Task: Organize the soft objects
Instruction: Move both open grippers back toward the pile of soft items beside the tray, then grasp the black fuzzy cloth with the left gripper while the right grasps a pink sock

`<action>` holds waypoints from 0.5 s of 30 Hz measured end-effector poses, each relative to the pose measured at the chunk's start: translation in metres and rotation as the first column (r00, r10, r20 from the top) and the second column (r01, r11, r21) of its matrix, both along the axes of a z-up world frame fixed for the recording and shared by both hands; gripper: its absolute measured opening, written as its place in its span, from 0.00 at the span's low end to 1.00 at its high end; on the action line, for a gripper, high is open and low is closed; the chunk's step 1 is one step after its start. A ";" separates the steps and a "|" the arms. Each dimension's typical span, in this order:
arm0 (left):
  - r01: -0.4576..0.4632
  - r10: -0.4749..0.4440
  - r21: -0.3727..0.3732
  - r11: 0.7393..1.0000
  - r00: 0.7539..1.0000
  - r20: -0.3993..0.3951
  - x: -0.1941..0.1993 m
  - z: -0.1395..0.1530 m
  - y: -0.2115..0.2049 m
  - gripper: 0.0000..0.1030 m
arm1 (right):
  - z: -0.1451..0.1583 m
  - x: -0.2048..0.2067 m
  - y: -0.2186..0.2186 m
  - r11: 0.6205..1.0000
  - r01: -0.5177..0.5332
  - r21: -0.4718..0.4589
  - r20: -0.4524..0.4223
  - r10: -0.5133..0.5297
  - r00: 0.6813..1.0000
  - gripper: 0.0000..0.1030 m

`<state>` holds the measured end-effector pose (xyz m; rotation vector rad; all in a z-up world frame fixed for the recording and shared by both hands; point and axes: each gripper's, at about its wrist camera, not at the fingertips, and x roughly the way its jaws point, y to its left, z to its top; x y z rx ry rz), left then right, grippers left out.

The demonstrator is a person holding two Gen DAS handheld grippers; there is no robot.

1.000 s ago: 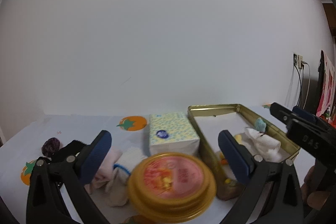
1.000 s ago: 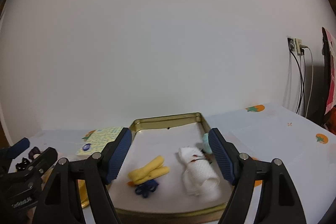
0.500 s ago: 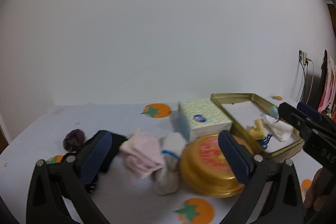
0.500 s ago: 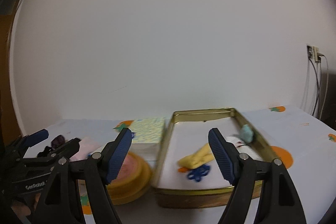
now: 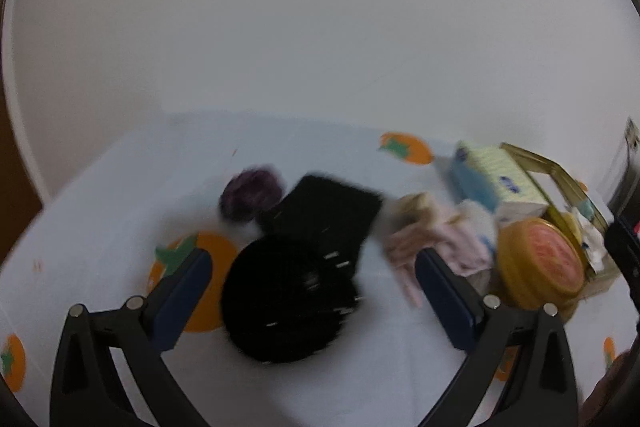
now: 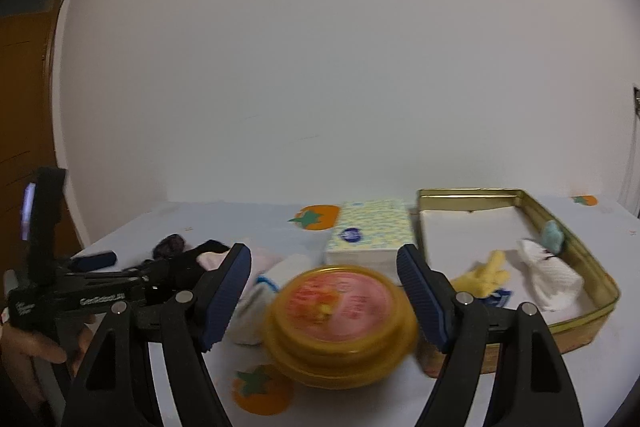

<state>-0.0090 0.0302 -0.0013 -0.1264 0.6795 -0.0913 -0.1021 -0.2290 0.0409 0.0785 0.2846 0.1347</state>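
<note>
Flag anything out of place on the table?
Soft items lie loose outside the gold tin: a black cloth heap, a purple ball and pink and white socks, crowded against the round yellow container.

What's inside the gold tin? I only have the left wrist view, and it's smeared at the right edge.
Observer: The right wrist view shows it clearly. The gold tin holds a white rolled cloth, a yellow soft piece and a small teal item against its right wall.
Operator: Right hand-held gripper carrying anything?
Observer: No. The right hand-held gripper is open and empty. The round yellow container sits on the table just ahead of it.
Operator: Tissue pack touching the tin?
Observer: The tissue pack lies flat, close beside the tin's left wall. I cannot tell whether they touch.
</note>
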 end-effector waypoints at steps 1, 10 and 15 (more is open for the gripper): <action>-0.021 0.020 -0.021 1.000 0.999 -0.044 0.006 -0.006 0.008 0.97 | -0.001 0.001 0.004 1.000 -0.008 0.001 -0.005 0.008 1.000 0.75; -0.057 0.028 -0.147 0.987 0.981 -0.192 0.023 -0.031 0.030 0.75 | -0.006 0.028 0.044 0.996 -0.086 -0.020 -0.051 0.085 0.995 0.75; -0.056 0.018 -0.204 0.977 0.983 -0.182 0.020 -0.033 0.039 0.55 | -0.010 0.044 0.061 0.993 -0.115 -0.038 -0.108 0.110 0.988 0.75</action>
